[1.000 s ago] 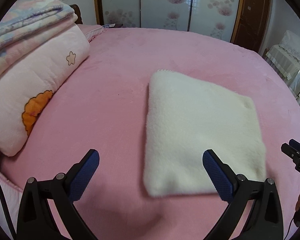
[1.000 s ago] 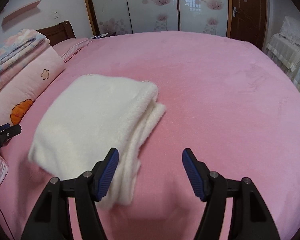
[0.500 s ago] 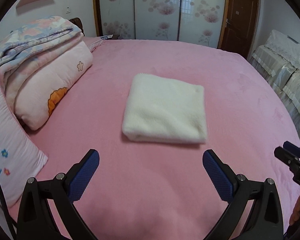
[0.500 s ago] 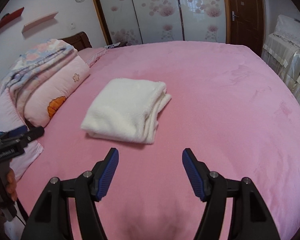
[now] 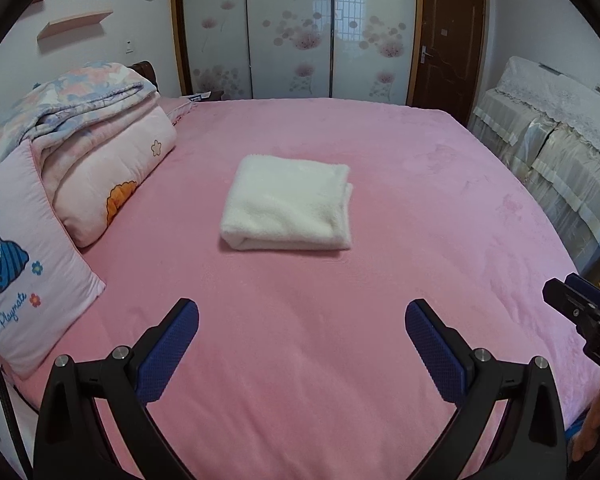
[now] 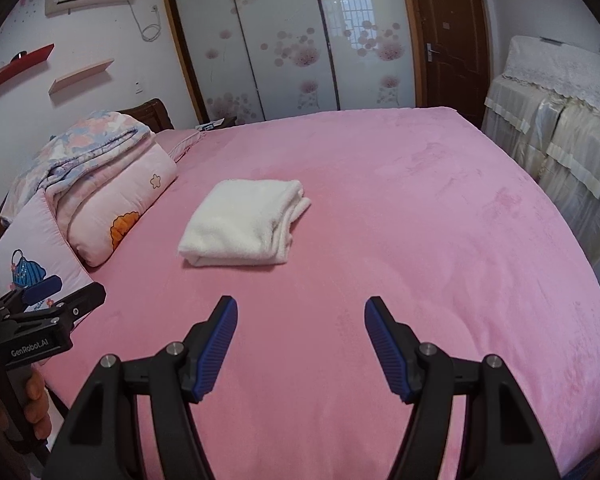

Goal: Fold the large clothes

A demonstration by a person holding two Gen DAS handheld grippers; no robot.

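A white fleece garment [image 5: 290, 204] lies folded into a thick rectangle in the middle of the pink bed [image 5: 420, 200]; it also shows in the right wrist view [image 6: 244, 222], with its layered edges on the right side. My left gripper [image 5: 302, 320] is open and empty, held over the near part of the bed, well short of the garment. My right gripper [image 6: 301, 314] is open and empty, also short of the garment. Each gripper shows at the edge of the other's view.
Folded quilts [image 5: 100, 148] and a pink pillow [image 5: 24, 280] are stacked along the bed's left side. A lace-covered cabinet [image 5: 560, 128] stands to the right. Sliding wardrobe doors [image 5: 296, 32] and a brown door [image 5: 448, 40] are behind the bed.
Both grippers have pulled back and up from the folded garment, which now looks smaller and farther away. The garment has stayed folded on the bed. Both grippers remain open.
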